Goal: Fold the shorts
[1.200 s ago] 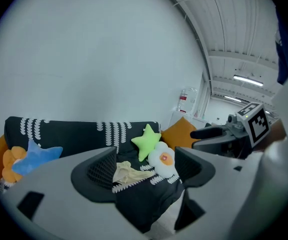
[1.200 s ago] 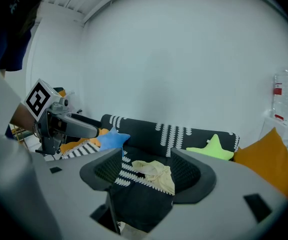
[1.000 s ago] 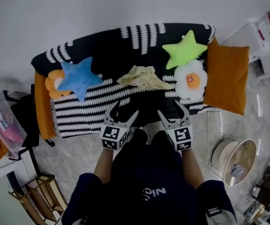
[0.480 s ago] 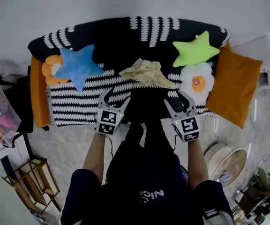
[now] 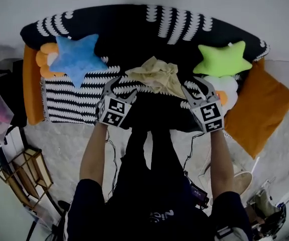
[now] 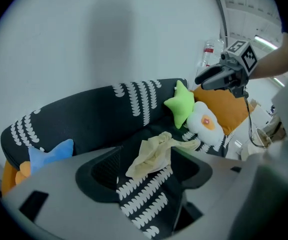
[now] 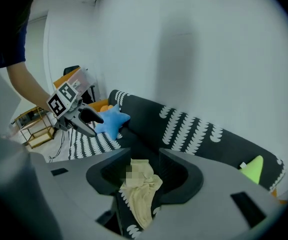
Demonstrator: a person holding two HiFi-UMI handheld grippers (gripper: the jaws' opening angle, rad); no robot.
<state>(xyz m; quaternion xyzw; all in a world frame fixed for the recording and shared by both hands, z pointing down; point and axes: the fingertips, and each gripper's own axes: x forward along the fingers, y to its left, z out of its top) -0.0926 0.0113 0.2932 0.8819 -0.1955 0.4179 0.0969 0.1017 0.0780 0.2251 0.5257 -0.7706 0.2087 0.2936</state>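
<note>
A person stands at a black sofa (image 5: 134,39) draped in a white-patterned throw, holding a gripper in each hand. The shorts (image 5: 157,77), pale yellow and bunched in a loose heap, lie in the middle of the seat. The left gripper (image 5: 122,88) sits just beside the heap's left edge and the right gripper (image 5: 198,87) just beside its right edge, both angled downward. They flank the cloth this way, it seems, so each can take one side and spread it flat before folding. The left jaws stand wide apart after closing slightly. The right jaws have just been closing and are about half open. Each gripper's own view frames the shorts between its jaws, but no pad presses on the cloth, so neither holds anything. A blue star cushion (image 5: 77,59) lies well to the left, and a green star cushion (image 5: 225,60) and a white flower cushion (image 5: 227,90) lie close on the right. The striped seat in front of the heap is bare, giving room to lay the shorts out, though the right side is tighter.
</note>
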